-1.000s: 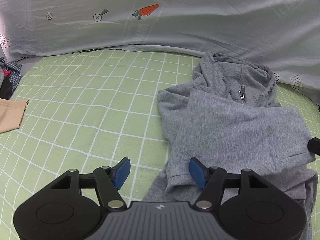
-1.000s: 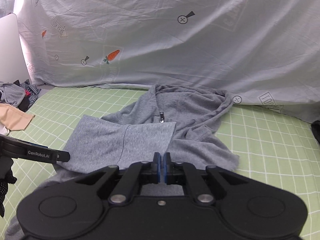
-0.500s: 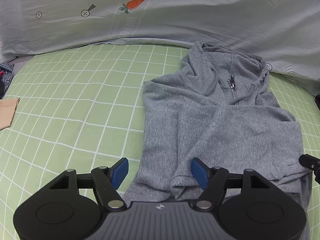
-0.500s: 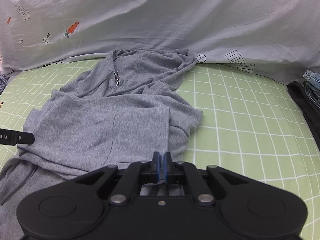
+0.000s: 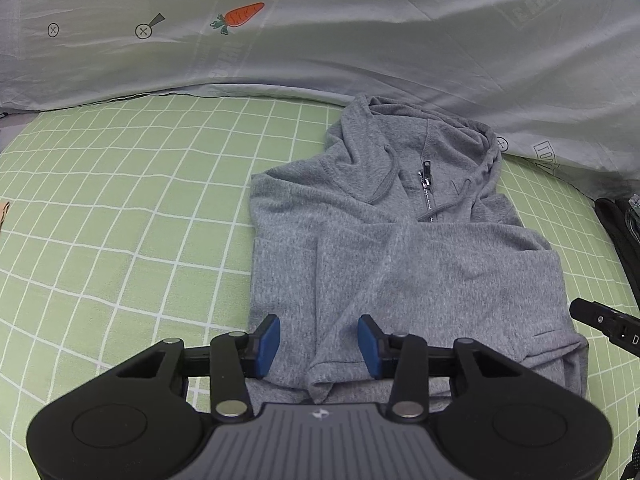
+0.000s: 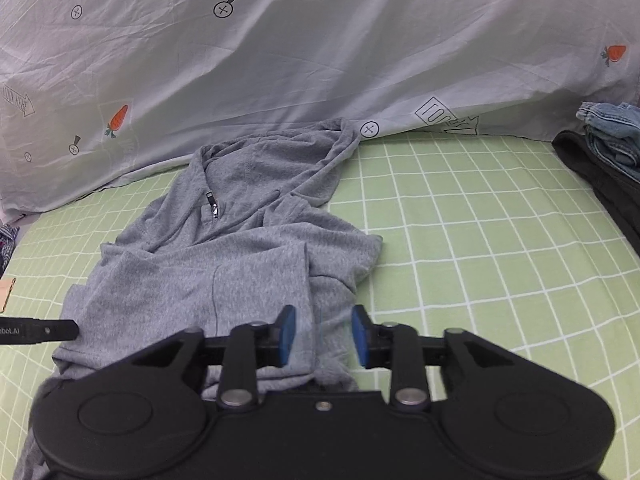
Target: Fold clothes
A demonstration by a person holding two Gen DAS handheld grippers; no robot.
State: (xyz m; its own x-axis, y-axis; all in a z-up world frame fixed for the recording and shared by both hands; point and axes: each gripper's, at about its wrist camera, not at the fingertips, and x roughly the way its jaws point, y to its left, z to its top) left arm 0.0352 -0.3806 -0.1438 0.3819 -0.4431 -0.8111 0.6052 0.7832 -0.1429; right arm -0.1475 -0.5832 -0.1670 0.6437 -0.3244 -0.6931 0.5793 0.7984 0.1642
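R tool let go, hoodie down on the bed
My right gripper (image 6: 322, 336), clamped 1 s ago, just opened; left gripper (image 5: 319, 340) narrowed but apart, both over grey hoodie (image 5: 400, 248), now flat on green sheet (image 5: 120, 200).

Soft, even indoor light, both views sharp.
Fisheye bends the bed's (image 5: 120, 208) grid at the edges; corners vignette black; shadows faint, no glare.

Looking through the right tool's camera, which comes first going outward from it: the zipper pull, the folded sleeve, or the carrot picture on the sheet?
1. Folded sleeve of the grey hoodie, directly ahead of the right tool.
2. Zipper pull, farther up, left of centre.
3. Carrot picture on the pale sheet, behind the hoodie, far left.
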